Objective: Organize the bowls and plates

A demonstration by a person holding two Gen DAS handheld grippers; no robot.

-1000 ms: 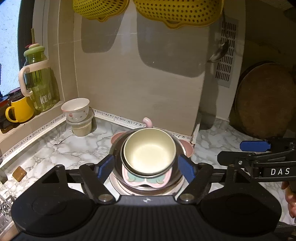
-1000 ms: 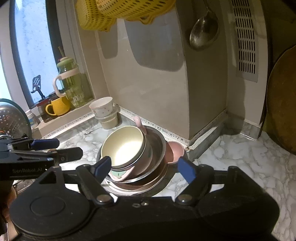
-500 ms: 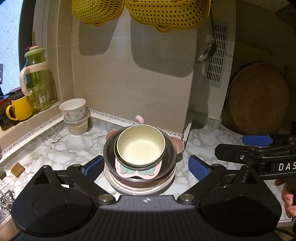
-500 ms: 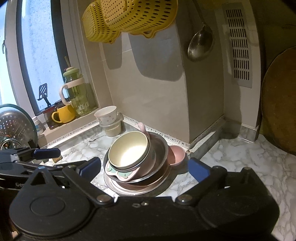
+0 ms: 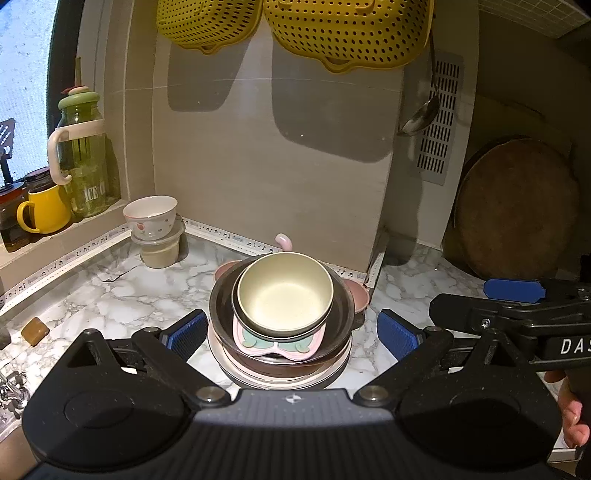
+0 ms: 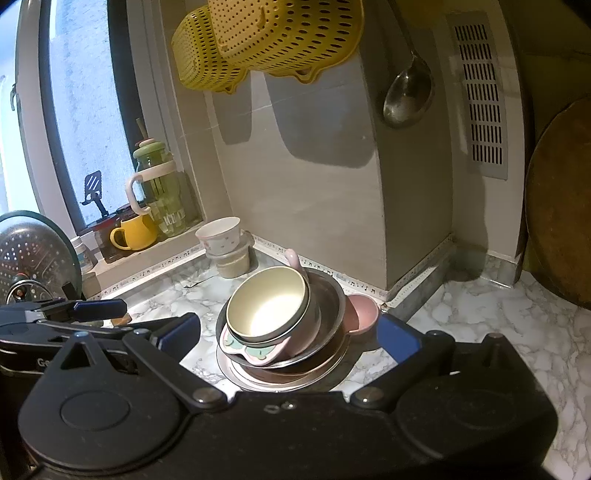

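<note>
Marble counter [image 5: 110, 295] carried the stack of bowls and plates [image 5: 284, 317], cream bowl [image 5: 284, 295] on top, while my left gripper [image 5: 288, 332] and right gripper [image 6: 288, 332], jaws just spread wide, flanked it untouched, gripping nothing.

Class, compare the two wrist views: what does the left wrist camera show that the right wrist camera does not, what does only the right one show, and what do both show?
Only the left wrist view shows a small brown block on the counter and part of a hand at the right edge.

Only the right wrist view shows a perforated metal lid at the left edge.

Both show the stacked bowls, the floral cup, the yellow mug, the hanging yellow baskets, the ladle and both grippers open, neither holding anything.
</note>
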